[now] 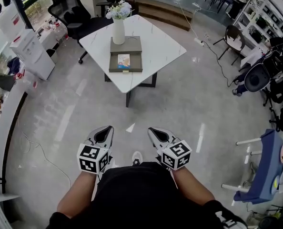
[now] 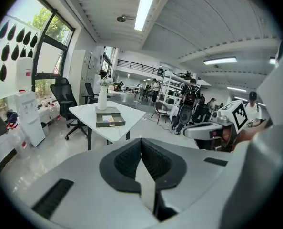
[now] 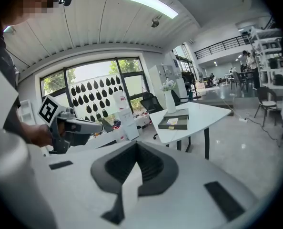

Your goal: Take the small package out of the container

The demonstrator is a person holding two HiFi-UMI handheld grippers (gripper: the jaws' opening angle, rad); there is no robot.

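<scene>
- The left gripper (image 1: pixel 105 130), a grey two-jaw tool bearing a black-and-white marker cube, is hanging in front of the person's waist, well apart from the white marble-topped table (image 1: pixel 165 49). Its jaws are pressing fully together with nothing between them, as the left gripper view (image 2: pixel 141 144) is showing.
- The right gripper (image 1: pixel 154 131), of the same build, is hanging just beside it, equally far from the table. Its jaws are likewise meeting, clenched on nothing (image 3: pixel 136 149).
- The small white package with blue and orange print (image 1: pixel 124 60) is lying inside the shallow grey-green container (image 1: pixel 114 64), which is sitting on the table near the edge facing the person.
- Only the head view is showing the tall white vase of pale flowers (image 1: pixel 118 30) standing on a flat grey-green box (image 1: pixel 132 46) behind the container, farther across the table.
- The left gripper view is catching the right gripper (image 2: pixel 213 129) from the side, and people by shelves beyond the table.
- The right gripper view is showing the left gripper (image 3: pixel 79 126) instead, with a large window behind the table.
</scene>
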